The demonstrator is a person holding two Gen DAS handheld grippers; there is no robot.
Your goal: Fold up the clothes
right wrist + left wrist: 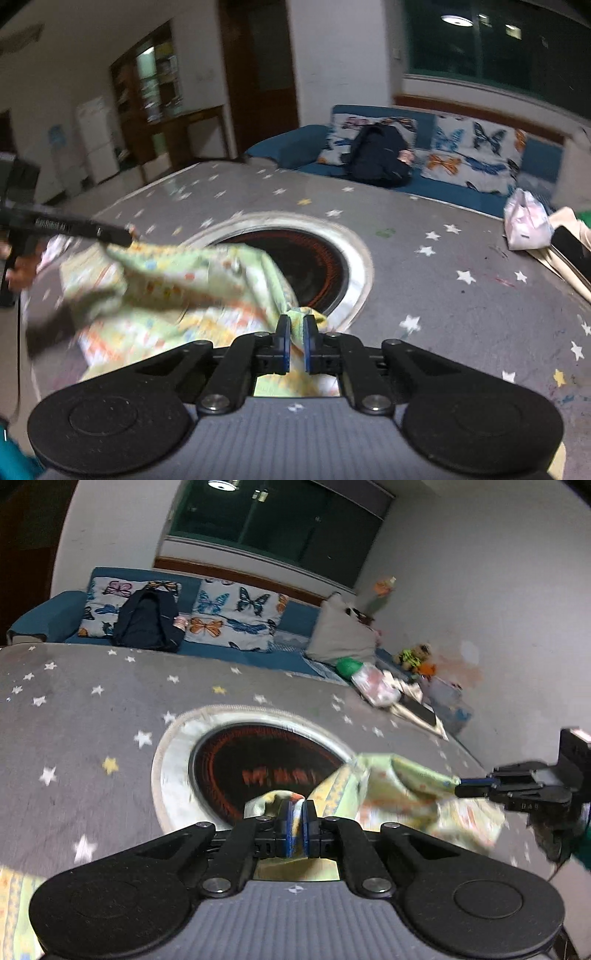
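A light green patterned garment (399, 794) hangs stretched between both grippers above a grey star-printed table (92, 716). My left gripper (295, 808) is shut on one edge of the garment, with cloth pinched between its blue pads. My right gripper (296, 325) is shut on another edge of the same garment (177, 280). The left wrist view catches the right gripper (461, 786) at the far right, clamped on the cloth. In the right wrist view the left gripper (127, 236) reaches in from the left, with a hand (22, 273) behind it. The cloth is blurred.
A round hotplate (266, 768) with a pale ring is set into the table under the garment. A blue sofa (240, 653) with butterfly cushions and a dark backpack (147, 620) stands behind. Bags, toys and a dark tablet (572, 251) lie at the table's right side.
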